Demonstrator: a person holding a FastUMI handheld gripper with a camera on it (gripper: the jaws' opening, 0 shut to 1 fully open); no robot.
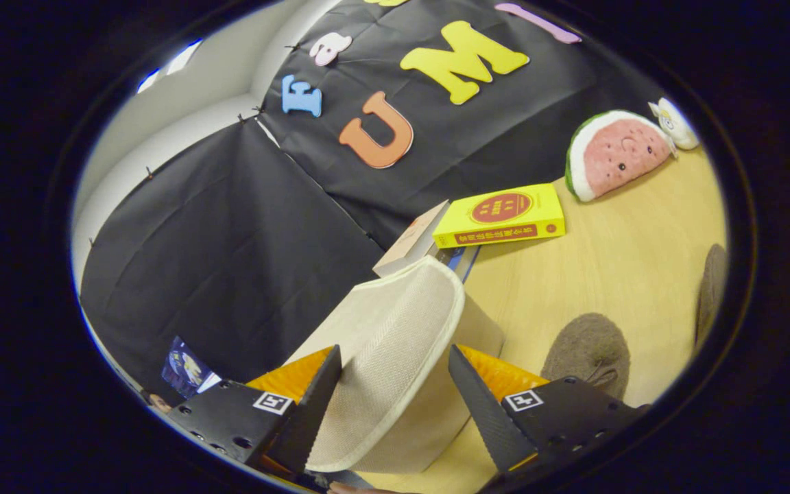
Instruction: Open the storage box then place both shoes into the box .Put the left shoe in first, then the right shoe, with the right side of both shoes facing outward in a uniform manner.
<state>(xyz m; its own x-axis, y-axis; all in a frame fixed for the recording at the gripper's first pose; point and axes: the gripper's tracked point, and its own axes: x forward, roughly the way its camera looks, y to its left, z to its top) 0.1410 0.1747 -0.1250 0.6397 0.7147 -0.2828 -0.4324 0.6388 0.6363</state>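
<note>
Gripper (393,401) fingers astride box lid (395,357) (raised) — wooden table (614,254), black-draped wall.

cam: rides on my tongs (395,405), looking forward along both fingers | tilt: rolled, surface (607,274) slants up to the right | range: very close to box lid (395,357) between the open fingers | beyond: book (501,216), booth wall
</note>
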